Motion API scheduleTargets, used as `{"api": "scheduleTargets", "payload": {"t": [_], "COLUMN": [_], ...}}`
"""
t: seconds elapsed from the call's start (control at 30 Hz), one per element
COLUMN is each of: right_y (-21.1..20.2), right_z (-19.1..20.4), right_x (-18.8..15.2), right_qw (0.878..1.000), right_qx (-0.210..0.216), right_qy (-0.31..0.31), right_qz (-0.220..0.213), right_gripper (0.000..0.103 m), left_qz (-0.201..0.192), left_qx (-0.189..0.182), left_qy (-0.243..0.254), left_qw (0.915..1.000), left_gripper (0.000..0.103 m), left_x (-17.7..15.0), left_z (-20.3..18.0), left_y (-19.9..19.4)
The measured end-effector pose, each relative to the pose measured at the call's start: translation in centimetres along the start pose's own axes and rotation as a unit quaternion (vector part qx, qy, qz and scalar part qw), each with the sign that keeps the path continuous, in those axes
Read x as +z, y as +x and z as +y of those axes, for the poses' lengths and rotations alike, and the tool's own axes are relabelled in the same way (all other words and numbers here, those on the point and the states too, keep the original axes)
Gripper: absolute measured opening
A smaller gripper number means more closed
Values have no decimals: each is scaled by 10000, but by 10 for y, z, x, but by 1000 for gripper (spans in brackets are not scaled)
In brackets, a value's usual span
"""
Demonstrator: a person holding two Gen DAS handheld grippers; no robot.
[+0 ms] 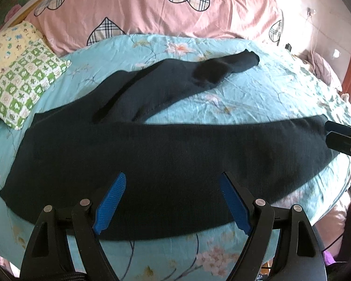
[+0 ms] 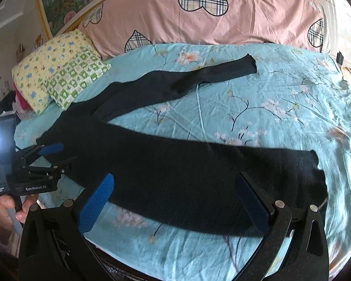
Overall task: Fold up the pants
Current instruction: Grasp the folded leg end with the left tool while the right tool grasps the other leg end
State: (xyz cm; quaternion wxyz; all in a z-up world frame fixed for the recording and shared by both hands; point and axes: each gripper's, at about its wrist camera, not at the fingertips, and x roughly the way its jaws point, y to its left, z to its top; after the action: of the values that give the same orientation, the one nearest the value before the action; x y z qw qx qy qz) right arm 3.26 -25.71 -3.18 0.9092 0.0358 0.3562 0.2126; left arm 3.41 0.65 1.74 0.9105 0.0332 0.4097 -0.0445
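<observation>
Dark pants [image 1: 152, 154] lie spread on the blue floral bedsheet [image 1: 257, 93], waist at the left, legs splayed to the right. The near leg runs across the front; the far leg [image 1: 199, 72] angles back with its cuff partly folded over. My left gripper [image 1: 173, 178] is open and empty above the near leg's upper part. My right gripper [image 2: 175, 180] is open and empty over the near leg [image 2: 199, 175], close to its cuff. The left gripper also shows in the right wrist view [image 2: 56, 154], open at the waist end. The right gripper's tips show at the left view's right edge [image 1: 332, 131].
A long pink pillow with plaid hearts [image 2: 210, 11] lies along the headboard. A yellow patterned pillow and a green checked pillow [image 2: 74, 77] lie at the back left. The bed's front edge [image 2: 152, 257] is just under my grippers.
</observation>
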Motion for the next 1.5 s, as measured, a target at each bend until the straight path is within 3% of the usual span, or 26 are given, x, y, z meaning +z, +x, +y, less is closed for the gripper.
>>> {"api": "scheduleTargets", "payload": {"t": [0.2,0.83,1.3,1.5], "right_y": [8,51,101,131], "right_z": [-22,-74,-123,-156], "right_x": [27,103,162,196], "right_qw": [9996,9994,9989,9980], "right_qx": [187,155,150,144], "right_qy": [212,307,443,604], "right_qz": [-38,-83,34,133], "right_gripper": [103,103,102,94], "left_qz": [-60,-188,-57,172], "left_qx": [-125,-273,-528,-829], "left_qy": [39,434,698,719], "left_qw": [9999,9985,9961,9938], "left_gripper": [83,83,83,83], "left_x": [26,101,168,208], "left_z": [4,-7,-1,10], "left_y": [7,53,115,155]}}
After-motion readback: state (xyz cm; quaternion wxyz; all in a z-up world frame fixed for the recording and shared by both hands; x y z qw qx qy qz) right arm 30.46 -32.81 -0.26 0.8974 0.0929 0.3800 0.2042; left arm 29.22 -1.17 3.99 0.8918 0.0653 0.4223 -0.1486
